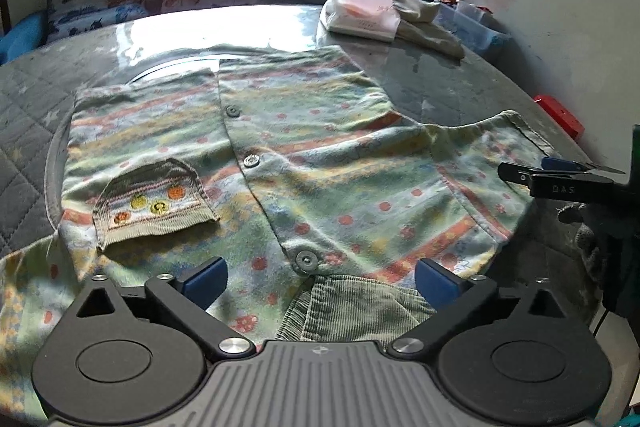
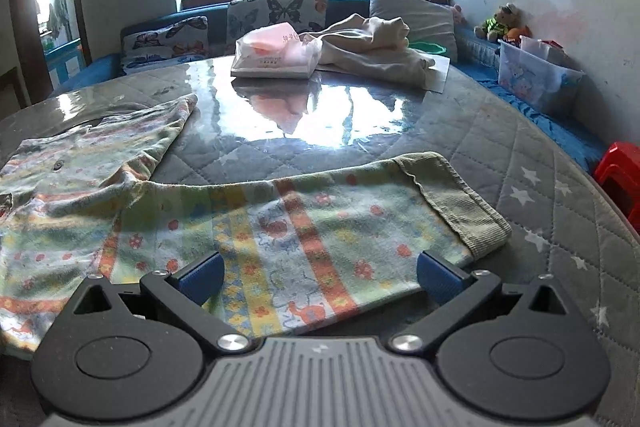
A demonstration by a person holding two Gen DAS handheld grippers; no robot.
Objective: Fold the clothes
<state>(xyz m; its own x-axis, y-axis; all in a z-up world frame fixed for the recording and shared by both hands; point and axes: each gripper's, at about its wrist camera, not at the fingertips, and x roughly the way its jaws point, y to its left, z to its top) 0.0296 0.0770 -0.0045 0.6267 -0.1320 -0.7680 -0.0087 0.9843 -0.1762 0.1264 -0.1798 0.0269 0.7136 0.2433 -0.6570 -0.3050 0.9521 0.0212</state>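
A child's button-front shirt (image 1: pixel 320 147), striped pastel with red flowers, lies spread face up on the round quilted table (image 1: pixel 32 115). It has a corduroy chest pocket (image 1: pixel 152 203) with embroidered fruit and a green corduroy collar (image 1: pixel 360 307). My left gripper (image 1: pixel 320 283) hovers open over the collar end, with nothing between its blue pads. One sleeve (image 2: pixel 300 227) stretches out to the right and ends in a green corduroy cuff (image 2: pixel 460 203). My right gripper (image 2: pixel 320 279) stands open just above that sleeve, and its fingers (image 1: pixel 556 185) show at the right edge of the left wrist view.
A tissue pack (image 2: pixel 276 55) and a crumpled beige garment (image 2: pixel 376 47) lie at the far side of the glossy table (image 2: pixel 520 147). Beyond it are a sofa with butterfly cushions (image 2: pixel 280 11), a clear storage box (image 2: pixel 536 75) and a red stool (image 2: pixel 620 171) at the right.
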